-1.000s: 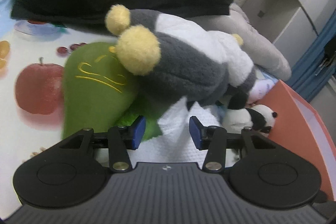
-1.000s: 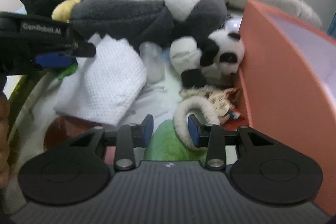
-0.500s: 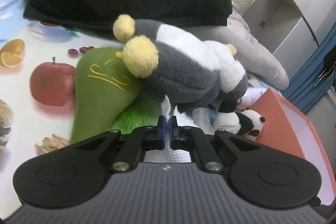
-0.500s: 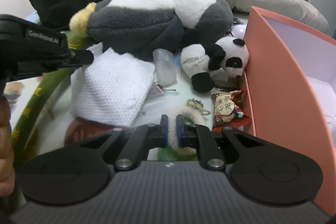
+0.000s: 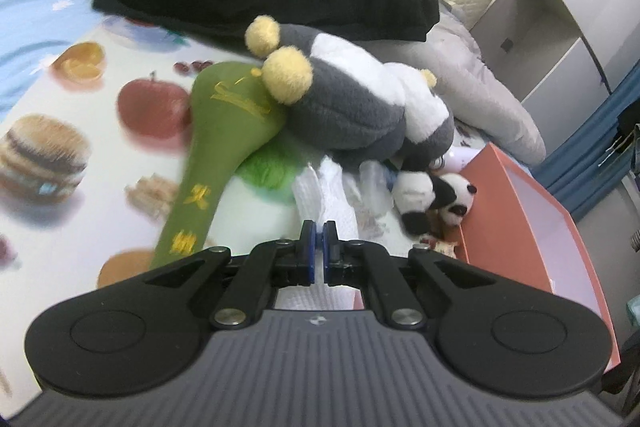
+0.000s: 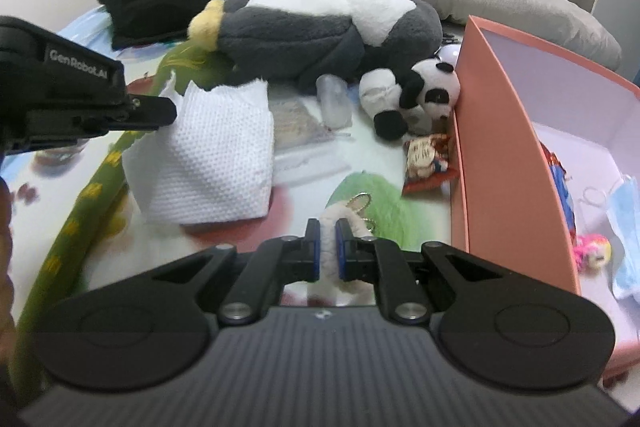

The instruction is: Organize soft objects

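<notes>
Left gripper (image 5: 319, 231) pinched on white cloth (image 6: 208, 163) edge; right gripper (image 6: 327, 233) clamped on fuzzy keychain (image 6: 340, 223). Thin grips, could slip before pink box (image 6: 496, 131) at 3 o'clock.

Both wrist views face forward, close over the shared white cloth (image 5: 332, 195).

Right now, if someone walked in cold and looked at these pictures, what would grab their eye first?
Probably the big grey and white plush sprawled across the middle of the fruit-print mat, with the small panda plush beside it against the orange box on the right. Next, the two claws: the left claw pinches the white cloth, and the right claw grips a fuzzy cream keychain.
</notes>
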`<state>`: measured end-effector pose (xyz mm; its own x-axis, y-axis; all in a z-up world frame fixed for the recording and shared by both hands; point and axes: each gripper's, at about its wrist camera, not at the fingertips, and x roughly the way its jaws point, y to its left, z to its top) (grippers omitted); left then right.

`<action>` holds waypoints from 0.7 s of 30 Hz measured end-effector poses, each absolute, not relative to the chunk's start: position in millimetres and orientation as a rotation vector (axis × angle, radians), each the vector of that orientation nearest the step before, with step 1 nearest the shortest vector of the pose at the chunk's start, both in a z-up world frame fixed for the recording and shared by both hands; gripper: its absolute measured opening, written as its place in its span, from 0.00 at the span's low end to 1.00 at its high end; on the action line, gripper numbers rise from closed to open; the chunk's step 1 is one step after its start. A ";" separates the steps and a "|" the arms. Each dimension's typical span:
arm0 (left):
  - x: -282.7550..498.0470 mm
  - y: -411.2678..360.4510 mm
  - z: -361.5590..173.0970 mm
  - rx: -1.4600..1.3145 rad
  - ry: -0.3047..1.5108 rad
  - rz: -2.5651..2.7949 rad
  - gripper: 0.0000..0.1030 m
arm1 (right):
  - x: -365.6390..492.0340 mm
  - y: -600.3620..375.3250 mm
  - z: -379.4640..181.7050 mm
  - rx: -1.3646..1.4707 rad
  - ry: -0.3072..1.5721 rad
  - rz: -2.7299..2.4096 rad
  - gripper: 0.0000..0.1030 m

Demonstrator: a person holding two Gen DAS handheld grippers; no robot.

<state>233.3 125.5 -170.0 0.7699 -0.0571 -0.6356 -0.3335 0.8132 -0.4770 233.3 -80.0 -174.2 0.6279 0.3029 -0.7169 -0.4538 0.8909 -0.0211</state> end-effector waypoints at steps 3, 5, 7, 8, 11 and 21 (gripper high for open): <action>214.8 121.9 -168.7 -0.621 0.701 0.174 0.04 | 220.2 -85.9 -175.2 -0.202 0.798 0.449 0.11; 203.6 119.2 -168.7 -0.624 0.716 0.185 0.04 | 209.8 -88.5 -175.1 -0.204 0.805 0.460 0.11; 195.7 112.8 -170.2 -0.598 0.752 0.183 0.04 | 201.6 -90.6 -175.7 -0.206 0.812 0.471 0.11; 191.1 107.5 -171.4 -0.577 0.774 0.180 0.04 | 197.6 -91.7 -176.3 -0.204 0.822 0.477 0.11; 177.4 96.5 -176.8 -0.562 0.808 0.173 0.04 | 185.7 -94.0 -179.3 -0.205 0.841 0.502 0.11; 178.6 89.9 -176.5 -0.509 0.828 0.100 0.06 | 173.8 -106.5 -183.8 -0.213 0.848 0.508 0.14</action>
